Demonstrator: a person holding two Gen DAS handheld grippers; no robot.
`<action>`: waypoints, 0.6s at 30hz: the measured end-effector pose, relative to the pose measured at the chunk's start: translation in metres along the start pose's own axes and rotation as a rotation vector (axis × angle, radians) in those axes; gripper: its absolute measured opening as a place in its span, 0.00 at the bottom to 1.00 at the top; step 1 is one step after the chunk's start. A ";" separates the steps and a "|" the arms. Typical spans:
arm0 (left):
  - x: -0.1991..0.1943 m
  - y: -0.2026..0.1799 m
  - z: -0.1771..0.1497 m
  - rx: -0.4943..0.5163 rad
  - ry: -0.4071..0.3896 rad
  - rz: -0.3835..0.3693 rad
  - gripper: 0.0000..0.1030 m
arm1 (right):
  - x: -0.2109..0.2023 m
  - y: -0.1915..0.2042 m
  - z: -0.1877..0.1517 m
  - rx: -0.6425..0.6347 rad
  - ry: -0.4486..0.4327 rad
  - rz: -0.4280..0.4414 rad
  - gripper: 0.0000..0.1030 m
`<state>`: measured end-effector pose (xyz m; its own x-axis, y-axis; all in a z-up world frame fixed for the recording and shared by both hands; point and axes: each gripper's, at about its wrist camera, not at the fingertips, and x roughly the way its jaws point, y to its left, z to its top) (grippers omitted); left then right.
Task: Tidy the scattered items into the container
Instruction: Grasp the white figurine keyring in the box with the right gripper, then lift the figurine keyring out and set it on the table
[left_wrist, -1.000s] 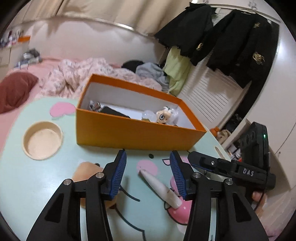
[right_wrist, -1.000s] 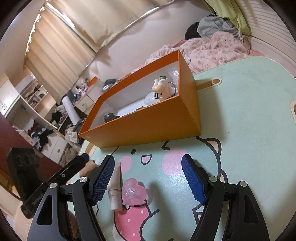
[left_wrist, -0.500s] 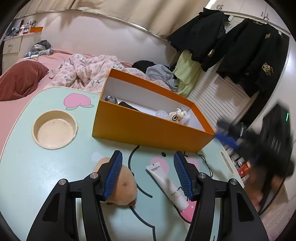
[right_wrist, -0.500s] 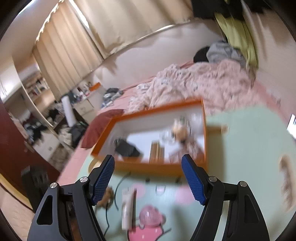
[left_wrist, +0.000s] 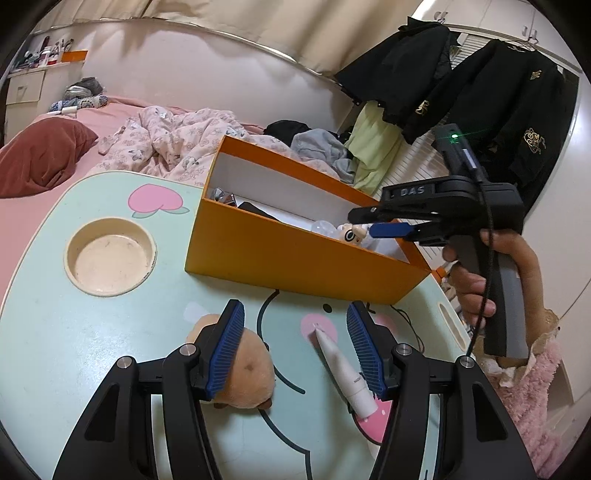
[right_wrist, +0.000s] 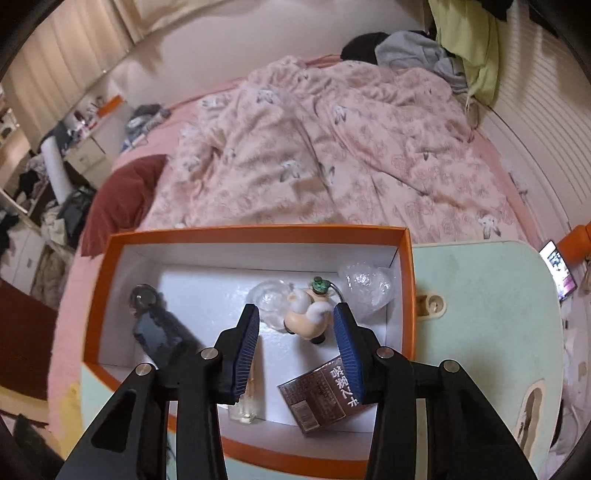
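Note:
An orange box (left_wrist: 288, 258) stands on the mint-green table (left_wrist: 74, 350). My left gripper (left_wrist: 293, 310) hangs open low over the table in front of it. A white tube (left_wrist: 343, 365) lies between its fingers, close to the right pad and untouched. A brown plush toy (left_wrist: 240, 373) sits under the left finger. My right gripper (right_wrist: 295, 312) points down over the box (right_wrist: 404, 295); its jaws are closing with nothing pressed between the pads. A small duck-like figure (right_wrist: 306, 317) lies in the box below, framed by them. In the left wrist view the right gripper (left_wrist: 388, 229) hovers above the box's right end.
The box also holds a dark bottle (right_wrist: 159, 332), a clear glass bottle (right_wrist: 247, 402), a brown packet (right_wrist: 317, 398) and crumpled clear plastic (right_wrist: 365, 284). A round cup recess (left_wrist: 110, 258) is sunk in the table's left. A bed with a pink quilt (right_wrist: 314, 147) lies behind.
My right gripper left the table by the tube, rose and swung over the box, and its jaws narrowed. My left gripper's jaws widened a little; the tube now lies between its fingers.

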<state>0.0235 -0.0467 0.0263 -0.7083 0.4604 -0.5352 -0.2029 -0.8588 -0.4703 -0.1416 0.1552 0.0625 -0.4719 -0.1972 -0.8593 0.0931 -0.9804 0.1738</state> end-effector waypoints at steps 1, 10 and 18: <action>0.000 0.000 0.000 0.000 0.001 0.001 0.57 | 0.001 0.001 0.001 -0.006 -0.003 -0.024 0.39; 0.002 -0.002 0.000 0.003 0.002 0.001 0.57 | 0.027 0.029 0.001 -0.163 -0.013 -0.273 0.32; 0.001 -0.001 -0.001 0.000 0.006 -0.002 0.57 | 0.026 0.028 -0.004 -0.186 -0.039 -0.200 0.29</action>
<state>0.0240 -0.0453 0.0254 -0.7039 0.4632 -0.5385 -0.2038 -0.8579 -0.4716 -0.1477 0.1225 0.0431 -0.5302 -0.0034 -0.8479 0.1524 -0.9841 -0.0914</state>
